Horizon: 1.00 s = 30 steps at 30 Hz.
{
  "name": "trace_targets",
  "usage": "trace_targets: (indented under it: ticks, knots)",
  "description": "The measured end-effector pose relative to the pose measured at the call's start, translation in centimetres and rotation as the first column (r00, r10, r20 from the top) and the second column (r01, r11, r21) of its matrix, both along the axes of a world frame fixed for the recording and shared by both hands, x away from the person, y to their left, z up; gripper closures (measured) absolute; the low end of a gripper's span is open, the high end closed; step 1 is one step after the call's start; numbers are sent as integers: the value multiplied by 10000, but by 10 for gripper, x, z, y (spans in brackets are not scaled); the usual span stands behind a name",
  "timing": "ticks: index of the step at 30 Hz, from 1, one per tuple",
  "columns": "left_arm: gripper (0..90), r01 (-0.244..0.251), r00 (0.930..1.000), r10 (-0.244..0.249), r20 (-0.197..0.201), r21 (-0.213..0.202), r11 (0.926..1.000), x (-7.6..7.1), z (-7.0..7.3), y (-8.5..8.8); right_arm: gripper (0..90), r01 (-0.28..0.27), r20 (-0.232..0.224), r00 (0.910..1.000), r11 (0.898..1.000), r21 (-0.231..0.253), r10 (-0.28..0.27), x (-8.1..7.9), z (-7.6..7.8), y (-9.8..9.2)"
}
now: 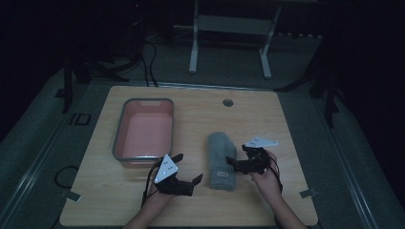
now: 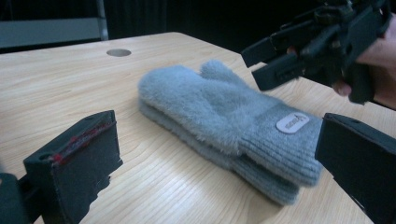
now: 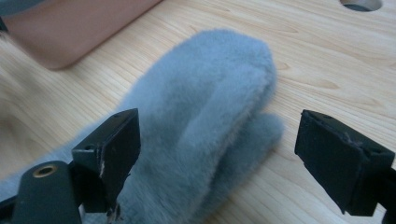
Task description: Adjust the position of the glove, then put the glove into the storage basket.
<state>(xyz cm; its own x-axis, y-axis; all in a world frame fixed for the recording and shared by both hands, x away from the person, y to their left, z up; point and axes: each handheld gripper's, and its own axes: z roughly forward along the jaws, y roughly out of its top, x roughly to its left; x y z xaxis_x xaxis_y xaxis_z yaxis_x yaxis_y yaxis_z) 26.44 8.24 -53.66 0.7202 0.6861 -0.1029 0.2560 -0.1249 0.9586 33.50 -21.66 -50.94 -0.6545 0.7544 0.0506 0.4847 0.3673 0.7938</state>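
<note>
Jaws on both grippers stand wide apart, gripping nothing. At lower centre of the high view the grey mittens (image 1: 221,161) lie stacked flat on the table (image 1: 267,114) (label patch near the cuff). Just right of them hovers the right gripper (image 1: 237,164); the left gripper (image 1: 188,168) sits lower left, near the pink tray (image 1: 143,128).

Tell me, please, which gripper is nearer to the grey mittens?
The right. The right gripper has its open jaws at the right edge of the grey mittens, above the fluffy part. The left gripper is also open, a short way off to their left, toward the pink tray.
</note>
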Motion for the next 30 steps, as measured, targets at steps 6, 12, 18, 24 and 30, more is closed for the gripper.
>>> trace_targets:
  ticks: [6,12,18,24,30]
  knots:
    - [2,28,9998,-27,-195,36,10000,7,4,-5,144,-81,59,9999,10000,2,81,-6,-6,-4]
    - [2,187,9989,-183,-426,91,9998,9,9,-10,144,-55,120,9999,9999,-108,56,-9,-4,-6]
    - [2,155,9983,-136,-571,329,9993,13,16,-13,144,-90,185,9998,9999,100,88,-12,0,-9]
    - [2,406,9953,-368,-899,405,9984,19,22,-20,141,105,-33,9999,9987,495,-104,-13,3,-17]
    - [3,613,9889,-553,-1382,393,9973,33,25,-36,138,405,-360,9987,9944,974,-372,-13,7,-25]
